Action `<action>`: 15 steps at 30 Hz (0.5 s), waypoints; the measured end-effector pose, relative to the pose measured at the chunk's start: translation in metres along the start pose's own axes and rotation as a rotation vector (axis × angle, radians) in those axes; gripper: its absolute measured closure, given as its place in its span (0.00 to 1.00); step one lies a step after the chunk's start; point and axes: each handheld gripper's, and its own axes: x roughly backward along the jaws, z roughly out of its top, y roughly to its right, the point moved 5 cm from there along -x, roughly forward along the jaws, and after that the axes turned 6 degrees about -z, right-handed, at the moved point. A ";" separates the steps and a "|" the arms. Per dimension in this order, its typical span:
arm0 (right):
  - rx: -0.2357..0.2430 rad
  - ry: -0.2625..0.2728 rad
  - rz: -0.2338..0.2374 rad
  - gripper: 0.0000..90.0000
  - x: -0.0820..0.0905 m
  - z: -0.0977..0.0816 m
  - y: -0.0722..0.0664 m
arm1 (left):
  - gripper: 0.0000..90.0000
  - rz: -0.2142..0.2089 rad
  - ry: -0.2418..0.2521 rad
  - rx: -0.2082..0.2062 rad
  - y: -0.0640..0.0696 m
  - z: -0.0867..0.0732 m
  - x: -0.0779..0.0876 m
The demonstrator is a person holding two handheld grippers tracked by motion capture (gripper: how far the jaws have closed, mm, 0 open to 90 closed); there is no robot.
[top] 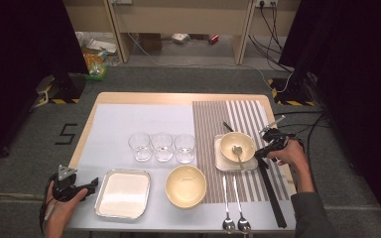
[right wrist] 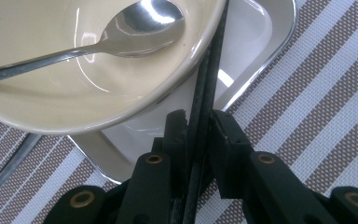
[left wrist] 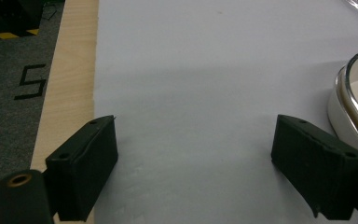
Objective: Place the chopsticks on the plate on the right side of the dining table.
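Black chopsticks (right wrist: 204, 100) sit pinched between the jaws of my right gripper (right wrist: 198, 122); in the right gripper view they run past the rim of the cream bowl (right wrist: 98, 88) holding a spoon (right wrist: 121, 30), over the white tray (right wrist: 256, 32). From the high view I see them angled across the striped placemat (top: 208, 119). In the left gripper view my left gripper (left wrist: 193, 163) stands wide, empty, over the table. Risk, I judge: the thin sticks twist or slip and knock the bowl
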 end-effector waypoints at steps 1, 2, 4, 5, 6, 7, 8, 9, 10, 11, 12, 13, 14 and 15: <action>0.010 0.000 -0.004 0.86 0.000 0.001 0.001 | 0.15 -0.001 -0.001 0.000 0.000 0.000 0.000; 0.012 0.000 -0.005 0.86 0.000 0.002 0.001 | 0.15 0.000 -0.001 0.000 0.000 0.000 0.000; 0.024 0.000 -0.012 0.87 -0.001 0.005 0.003 | 0.15 0.000 -0.001 0.000 0.000 0.000 0.000; 0.030 -0.010 -0.019 0.87 -0.001 0.006 0.003 | 0.15 0.000 0.000 0.000 0.000 0.000 0.000; 0.029 -0.008 -0.013 0.87 -0.002 0.008 0.003 | 0.15 0.000 0.000 0.000 0.000 0.000 0.000; 0.030 -0.008 -0.011 0.87 -0.002 0.009 0.003 | 0.15 0.000 -0.001 0.000 0.000 0.000 0.000; 0.027 -0.014 -0.015 0.85 -0.003 0.010 0.003 | 0.15 -0.001 -0.001 0.000 0.000 0.000 0.000; 0.021 -0.011 -0.006 0.84 -0.003 0.011 0.003 | 0.15 0.000 0.001 0.001 0.000 0.000 0.000; 0.019 -0.011 -0.014 0.82 -0.003 0.011 0.004 | 0.15 -0.001 -0.001 0.000 0.000 0.000 0.000; 0.012 -0.009 -0.018 0.81 -0.002 0.010 0.004 | 0.15 0.000 0.000 0.000 0.000 0.000 0.000; 0.007 -0.007 -0.013 0.78 -0.001 0.009 0.003 | 0.15 -0.001 -0.001 0.001 0.000 0.000 0.000; 0.002 -0.004 -0.015 0.77 0.000 0.007 0.003 | 0.15 -0.001 -0.001 0.000 0.000 0.000 0.000; 0.010 0.006 -0.018 0.76 0.001 0.005 0.004 | 0.15 -0.001 0.000 0.000 0.000 0.000 0.000; -0.003 0.009 -0.015 0.75 0.003 0.003 0.003 | 0.15 0.000 -0.001 0.000 0.000 0.000 0.000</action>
